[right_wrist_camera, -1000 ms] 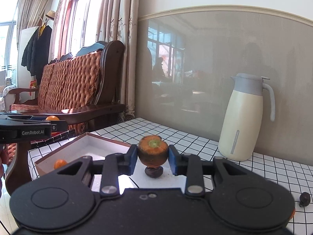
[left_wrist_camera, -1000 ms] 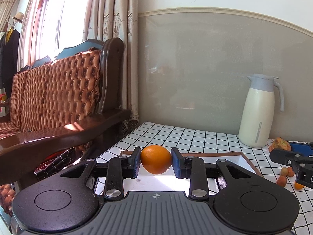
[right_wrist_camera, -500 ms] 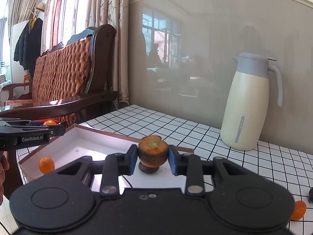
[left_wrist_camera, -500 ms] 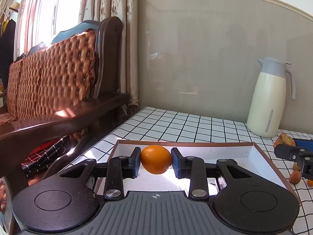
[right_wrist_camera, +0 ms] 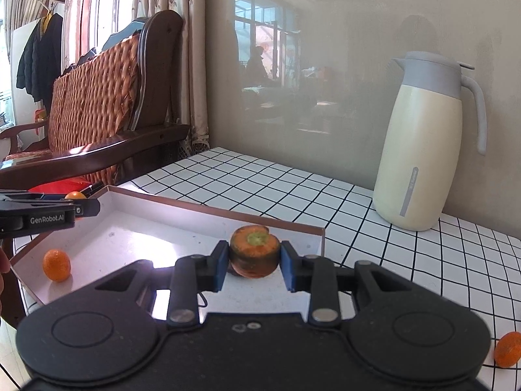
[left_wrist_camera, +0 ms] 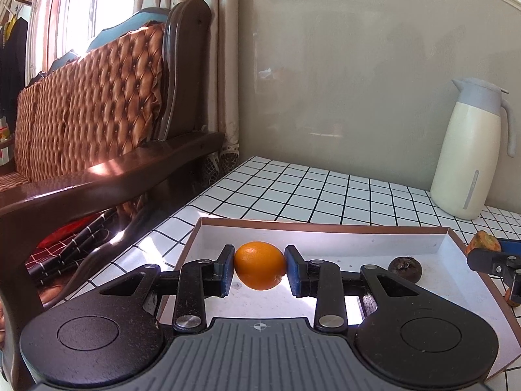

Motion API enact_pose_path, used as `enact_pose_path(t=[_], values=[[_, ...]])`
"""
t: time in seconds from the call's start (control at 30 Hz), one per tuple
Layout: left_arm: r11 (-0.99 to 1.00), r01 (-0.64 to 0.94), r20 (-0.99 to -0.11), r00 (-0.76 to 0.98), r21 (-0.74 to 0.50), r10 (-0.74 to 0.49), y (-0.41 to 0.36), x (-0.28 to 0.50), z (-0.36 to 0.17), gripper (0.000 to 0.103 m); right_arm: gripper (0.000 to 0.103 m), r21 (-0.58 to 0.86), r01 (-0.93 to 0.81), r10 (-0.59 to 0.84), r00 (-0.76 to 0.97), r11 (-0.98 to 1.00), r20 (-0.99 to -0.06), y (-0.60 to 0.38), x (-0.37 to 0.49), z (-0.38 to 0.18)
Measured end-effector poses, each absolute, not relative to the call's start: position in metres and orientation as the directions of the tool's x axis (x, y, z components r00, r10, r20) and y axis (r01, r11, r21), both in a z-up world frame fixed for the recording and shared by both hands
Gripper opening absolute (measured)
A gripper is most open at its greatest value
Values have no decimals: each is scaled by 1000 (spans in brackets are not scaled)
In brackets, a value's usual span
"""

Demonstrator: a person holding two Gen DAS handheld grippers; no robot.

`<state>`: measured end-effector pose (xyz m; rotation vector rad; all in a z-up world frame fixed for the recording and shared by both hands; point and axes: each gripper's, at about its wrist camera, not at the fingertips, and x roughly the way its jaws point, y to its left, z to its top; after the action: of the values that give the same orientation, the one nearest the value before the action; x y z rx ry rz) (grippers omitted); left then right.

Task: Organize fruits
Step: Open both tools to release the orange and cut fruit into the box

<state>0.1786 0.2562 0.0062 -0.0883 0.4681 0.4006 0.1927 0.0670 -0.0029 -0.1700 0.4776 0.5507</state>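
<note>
A: Why are both claws poised over the shallow white cardboard box with the brown rim [left_wrist_camera: 325,224]?

B: My guess is that the box is where the fruit gets gathered. The left gripper [left_wrist_camera: 260,267] is clamped on a round, smooth orange citrus fruit [left_wrist_camera: 260,265], pads pressing on either side, just above the box floor near its left wall. The right gripper [right_wrist_camera: 254,262] is closed on a squat orange persimmon-like fruit with a green calyx [right_wrist_camera: 254,254], held calyx-up near the box's far rim.

A: So neither is set down?

B: It looks that way. Both fruits seem to hang a little above the floor, though the fisheye view makes the gap hard to judge. Gripping across the widest part keeps round fruit from rolling out.

A: What already lies in the box?

B: A small oval orange kumquat [right_wrist_camera: 57,265] rests near the box's left corner, and a dark wrinkled round fruit [left_wrist_camera: 404,268] sits right of the citrus, on the floor.

A: Anything outside it?

B: Another small orange fruit [right_wrist_camera: 508,349] lies on the white tablecloth with black grid lines [right_wrist_camera: 374,228], well right of the box. A cream thermos jug with a grey lid [right_wrist_camera: 423,143] stands beyond the box's right end.
</note>
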Motion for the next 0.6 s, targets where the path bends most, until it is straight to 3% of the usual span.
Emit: enact_pose_path(t=[0.2,0.23,0.27,0.3,0.33,0.37,0.6], values=[[917,-399,-462,810,19,362,258,185,2,34,26,-23,-548,464,729,836,-503,70,203,-5],[916,-400,-457,809,35,370,257,186,1,36,36,-27,-555,465,722,832,-513,71,204,-6],[910,-411,-448,804,56,391,256,185,2,68,47,-43,-552,455,727,833,-514,73,205,-7],[902,-426,-427,805,68,412,254,183,3,92,79,-64,-534,439,753,843,-490,73,202,-6],[894,-441,-384,814,77,435,251,178,5,103,97,-80,-509,426,788,857,-445,70,199,-5],[891,-445,-359,821,89,445,250,176,8,103,96,-81,-496,425,808,865,-408,67,196,-5],[890,-446,-370,814,96,447,254,178,5,103,97,-77,-456,386,822,887,-418,62,203,-8]])
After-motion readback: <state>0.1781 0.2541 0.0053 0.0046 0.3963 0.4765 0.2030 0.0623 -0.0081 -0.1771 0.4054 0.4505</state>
